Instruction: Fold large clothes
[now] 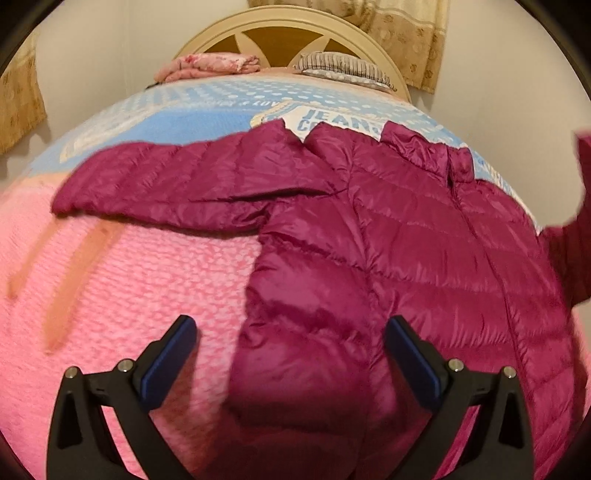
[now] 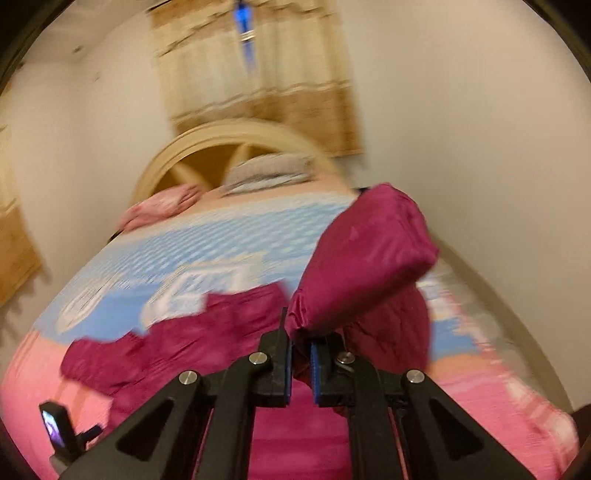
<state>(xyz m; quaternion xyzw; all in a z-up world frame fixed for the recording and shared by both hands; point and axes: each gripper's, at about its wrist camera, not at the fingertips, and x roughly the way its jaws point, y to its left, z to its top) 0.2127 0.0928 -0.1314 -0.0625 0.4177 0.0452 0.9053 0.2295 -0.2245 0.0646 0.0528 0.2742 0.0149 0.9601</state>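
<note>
Left wrist view looks up the bed [image 1: 122, 266] toward the headboard [image 1: 284, 33], and the magenta puffer jacket [image 1: 388, 236] is spread flat over the middle and right part of the bedspread. One sleeve [image 1: 166, 181] runs straight out toward the left edge of the bed, collar pointing at the headboard end. The left gripper [image 1: 291, 339] is spread wide with nothing between its blue pads [image 1: 173, 354], sitting low over the jacket's hem near the foot edge. Plenty of bare pink bedspread to the left of the jacket body, and the blue patterned stretch beyond the collar is bare too.

Right wrist view is pretty blurry, but the right gripper [image 2: 301, 365] is pinched down tight on the cuff end of the other sleeve [image 2: 362, 258], which is lifted up off the bed on the right side and bunched above the pads. The rest of the jacket lies below it on the bed.

Up at the headboard end there's a folded pink cloth [image 1: 207, 66] on the left and a striped pillow [image 1: 343, 68] on the right, both well apart from the jacket. Curtains [image 1: 402, 33] hang on the wall behind.
</note>
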